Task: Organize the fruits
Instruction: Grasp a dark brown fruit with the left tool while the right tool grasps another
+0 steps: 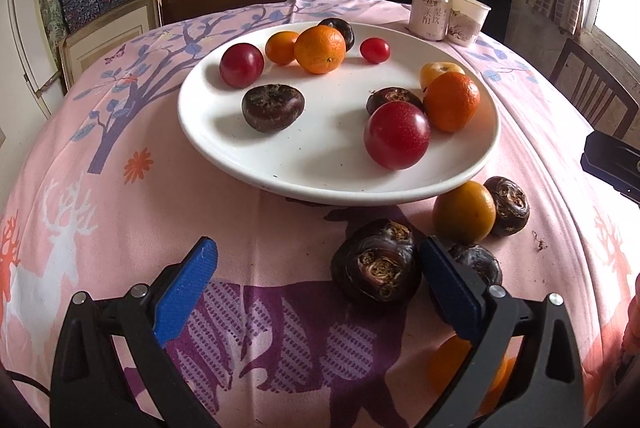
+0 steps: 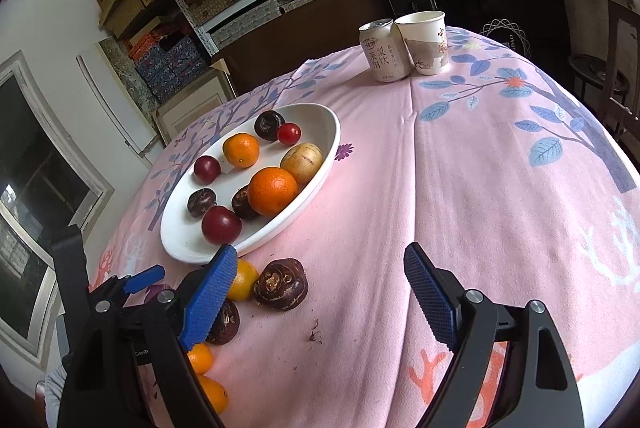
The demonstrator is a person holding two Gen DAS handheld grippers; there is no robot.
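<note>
A white plate [image 1: 320, 148] [image 2: 180, 228] holds several fruits: oranges, red plums, dark water chestnuts and a yellow one. In front of it on the pink cloth lie loose fruits. My left gripper [image 1: 318, 252] is open and low over the cloth. A large dark water chestnut [image 1: 376, 268] sits between its fingers, close to the right pad, and is not pinched. A smaller chestnut [image 1: 476, 262] is half hidden behind that finger. A yellow-orange fruit [image 1: 464, 212] and another chestnut [image 1: 508, 200] lie beyond. My right gripper [image 2: 320, 260] is open, holding nothing, with a chestnut [image 2: 282, 284] beside its left finger.
A drink can [image 1: 428, 12] [image 2: 382, 50] and a paper cup [image 1: 468, 18] [image 2: 426, 42] stand at the table's far edge. A wooden chair [image 1: 592, 92] is on the right. Small oranges [image 2: 200, 358] lie near the front edge. Shelves with boxes fill the background.
</note>
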